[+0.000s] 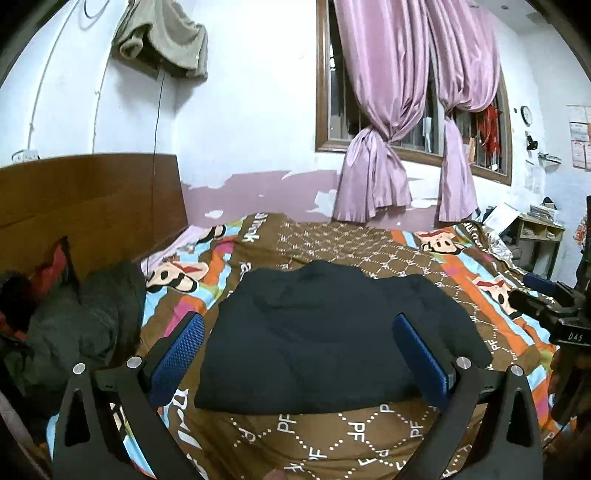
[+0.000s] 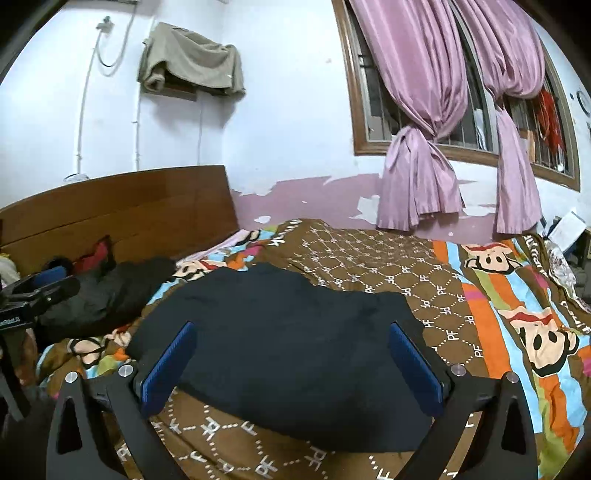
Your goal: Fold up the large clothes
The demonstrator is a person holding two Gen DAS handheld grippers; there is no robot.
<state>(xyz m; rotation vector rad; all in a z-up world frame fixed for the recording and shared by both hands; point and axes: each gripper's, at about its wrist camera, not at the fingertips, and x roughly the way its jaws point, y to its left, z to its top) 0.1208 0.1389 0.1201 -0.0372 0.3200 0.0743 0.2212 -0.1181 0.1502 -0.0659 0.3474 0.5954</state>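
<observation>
The dark garment lay folded into a thick, roughly rectangular bundle in the middle of the bed, on the brown patterned bedspread with its cartoon-face border. No container was in view.

The left tongs hung above the near edge of the garment with their blue pads spread wide, one to each side of the bundle, pinching nothing. The right tongs hung likewise over the garment, pads spread wide and empty. Whether either pair touched the cloth could not be told. Both pointed across the bed toward the far wall. In the left wrist view the right tongs showed at the right edge, level with the garment's right side and apart from it; in the right wrist view the left tongs showed at the left edge.

A heap of dark clothes lay near the garment on its left, against the wooden headboard, with a red item behind it. Pink curtains, knotted at mid-height, hung over the barred window beyond the bed. A beige cloth was draped over a unit high on the wall. A small shelf with papers stood past the bed's far right corner. Nothing lay between either tongs and the garment.
</observation>
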